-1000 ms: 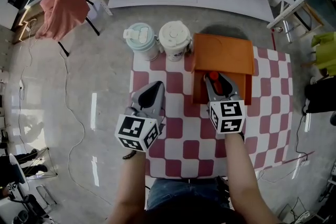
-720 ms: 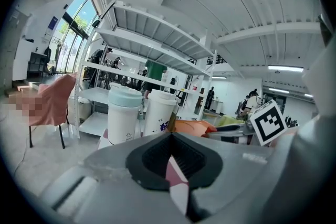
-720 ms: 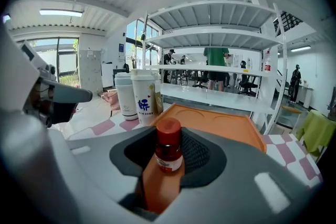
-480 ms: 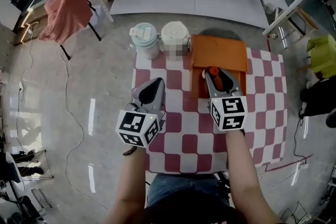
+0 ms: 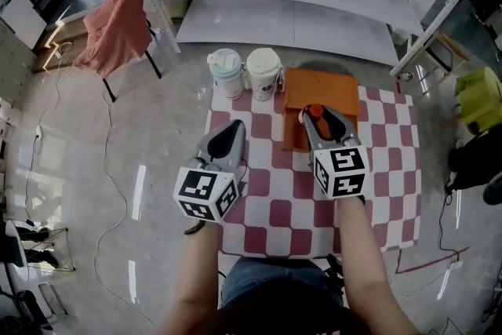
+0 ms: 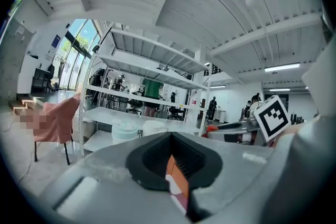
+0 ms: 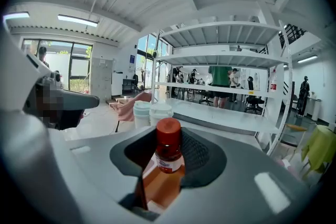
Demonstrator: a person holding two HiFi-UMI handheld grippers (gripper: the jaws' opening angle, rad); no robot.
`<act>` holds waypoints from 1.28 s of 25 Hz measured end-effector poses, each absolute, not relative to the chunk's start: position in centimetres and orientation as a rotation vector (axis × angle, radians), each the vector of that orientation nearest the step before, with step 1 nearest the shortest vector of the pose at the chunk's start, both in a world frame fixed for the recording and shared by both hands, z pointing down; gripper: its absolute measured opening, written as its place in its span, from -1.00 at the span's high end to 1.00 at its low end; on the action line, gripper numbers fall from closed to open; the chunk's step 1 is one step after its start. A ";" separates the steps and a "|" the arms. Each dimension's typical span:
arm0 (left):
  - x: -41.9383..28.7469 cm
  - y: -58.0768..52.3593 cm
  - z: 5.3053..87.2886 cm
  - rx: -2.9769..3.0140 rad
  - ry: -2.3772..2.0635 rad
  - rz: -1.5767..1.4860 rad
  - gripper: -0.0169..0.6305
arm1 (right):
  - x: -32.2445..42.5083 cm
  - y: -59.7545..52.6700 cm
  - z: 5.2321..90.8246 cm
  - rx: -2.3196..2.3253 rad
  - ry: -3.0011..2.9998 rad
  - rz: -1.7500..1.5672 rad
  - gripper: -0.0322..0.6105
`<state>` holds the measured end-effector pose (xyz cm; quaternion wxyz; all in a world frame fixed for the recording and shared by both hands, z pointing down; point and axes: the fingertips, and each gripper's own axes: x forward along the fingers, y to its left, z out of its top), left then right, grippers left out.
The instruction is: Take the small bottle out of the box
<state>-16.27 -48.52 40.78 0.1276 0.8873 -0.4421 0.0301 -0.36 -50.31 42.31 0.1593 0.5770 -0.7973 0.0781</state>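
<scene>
red-capped small bottle (image 7: 169,148) sits clamped between the pads of the right hand-held gripper (image 5: 316,115), over the orange cardboard box (image 5: 321,86) at twelve o'clock on the red-and-white checkered tabletop (image 5: 274,212). left hand-held gripper (image 5: 229,133), at nine o'clock of it, has its jaws together, empty.

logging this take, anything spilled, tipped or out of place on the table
Nothing stands out. The small bottle is upright in the right gripper over the orange box, both lidded cups stand upright at the far edge, and the checked cloth shows no spill.
</scene>
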 end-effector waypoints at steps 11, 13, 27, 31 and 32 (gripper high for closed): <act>-15.7 -45.9 33.2 2.673 -1.386 -0.030 0.99 | -0.1 -45.8 33.2 1.665 -2.407 0.062 0.47; -15.5 -45.2 32.0 2.666 -1.407 -0.070 0.99 | 0.4 -44.5 31.7 1.671 -2.427 0.031 0.47; -12.1 -41.9 25.9 2.866 -1.432 -0.068 0.99 | 4.8 -37.4 23.4 1.807 -2.450 -0.191 0.47; -11.4 -41.5 24.0 2.904 -1.428 -0.119 0.99 | 6.7 -36.2 22.1 1.892 -2.432 -0.206 0.47; -11.4 -41.4 23.5 2.912 -1.427 -0.135 0.99 | 7.3 -35.9 22.0 1.915 -2.421 -0.206 0.47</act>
